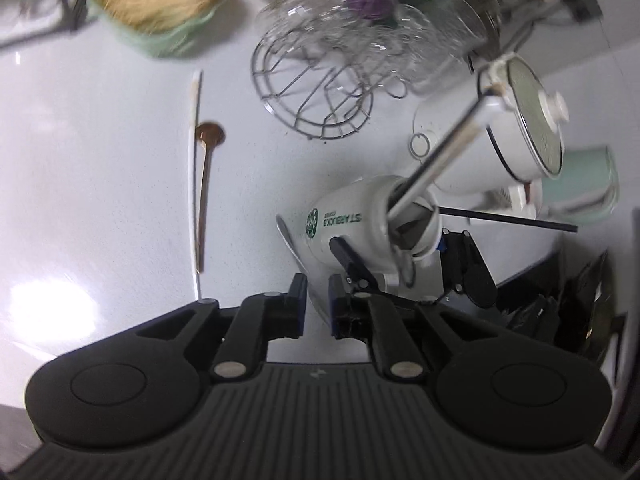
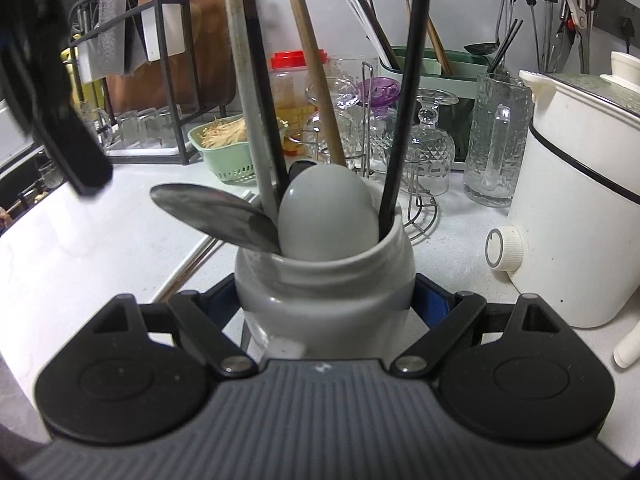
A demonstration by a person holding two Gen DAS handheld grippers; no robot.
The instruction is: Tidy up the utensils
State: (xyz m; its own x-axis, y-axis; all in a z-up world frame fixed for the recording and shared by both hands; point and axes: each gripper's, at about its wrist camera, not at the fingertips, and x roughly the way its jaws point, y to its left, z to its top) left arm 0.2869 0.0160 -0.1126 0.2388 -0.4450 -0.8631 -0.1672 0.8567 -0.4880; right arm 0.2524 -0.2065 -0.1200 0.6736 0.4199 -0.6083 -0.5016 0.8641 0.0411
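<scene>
A white Starbucks mug stands on the white counter with my right gripper shut on its sides. It holds a grey ladle, a metal spoon, a wooden stick and black chopsticks. In the left wrist view the mug lies just beyond my left gripper. Its jaws stand slightly apart; the metal spoon shows in the gap, untouched by the pads. A brown spoon and a white chopstick lie loose on the counter to the left.
A wire glass rack with upturned glasses stands behind the mug. A white electric pot sits close on the right, a green basket and a dark dish rack at the back left. The counter's dark edge runs near the mug.
</scene>
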